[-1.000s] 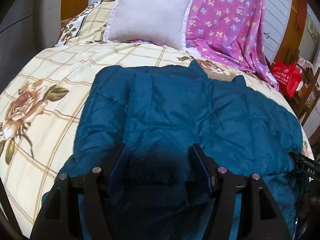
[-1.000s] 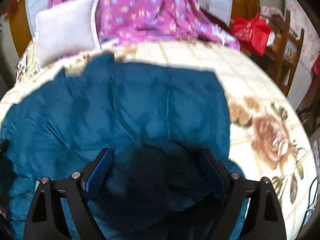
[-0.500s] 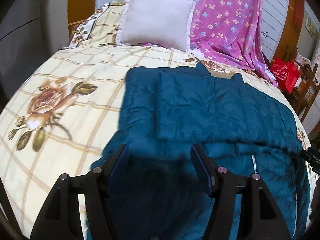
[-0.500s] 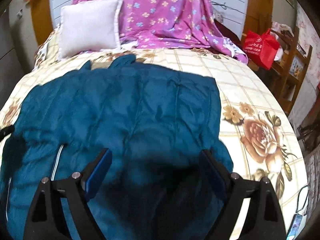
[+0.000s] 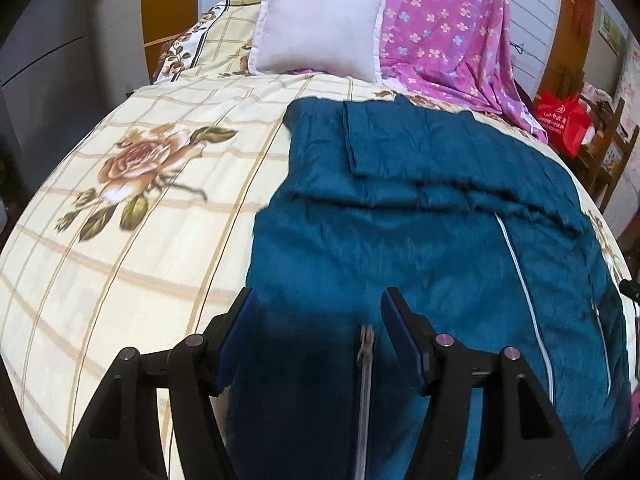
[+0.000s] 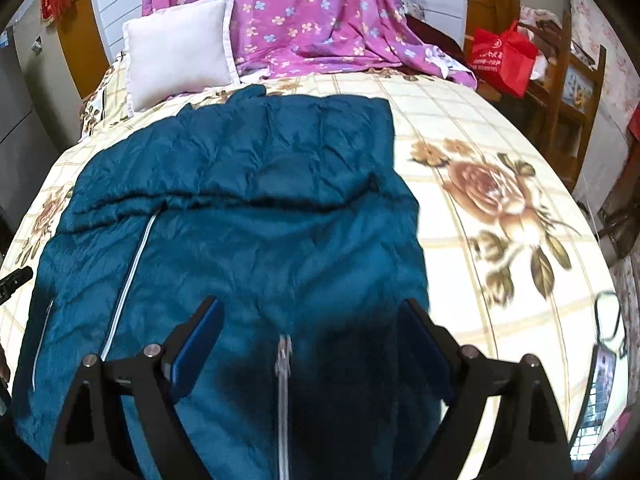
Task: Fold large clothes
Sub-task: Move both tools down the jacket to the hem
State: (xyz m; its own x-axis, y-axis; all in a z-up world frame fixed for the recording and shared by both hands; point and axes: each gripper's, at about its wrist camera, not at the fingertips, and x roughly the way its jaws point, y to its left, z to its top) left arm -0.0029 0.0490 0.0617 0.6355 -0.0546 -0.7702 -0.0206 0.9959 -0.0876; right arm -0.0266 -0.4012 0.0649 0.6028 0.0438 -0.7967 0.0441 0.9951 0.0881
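A large teal quilted jacket (image 5: 420, 220) lies spread on the bed, its far part folded over in a flat layer, white zipper lines showing on the near part. It also shows in the right wrist view (image 6: 248, 208). My left gripper (image 5: 320, 312) is open and empty above the jacket's near left part. My right gripper (image 6: 312, 320) is open and empty above the jacket's near right part. A zipper pull lies between each gripper's fingers.
The bed has a cream checked cover with roses (image 5: 132, 168). A white pillow (image 5: 320, 24) and a pink flowered cloth (image 5: 452, 28) lie at the head. A red bag (image 6: 502, 60) and wooden furniture (image 6: 576, 92) stand to the right.
Both grippers have pulled back toward the near edge and risen. The jacket's near part with its zippers has come into view. Both stay open.
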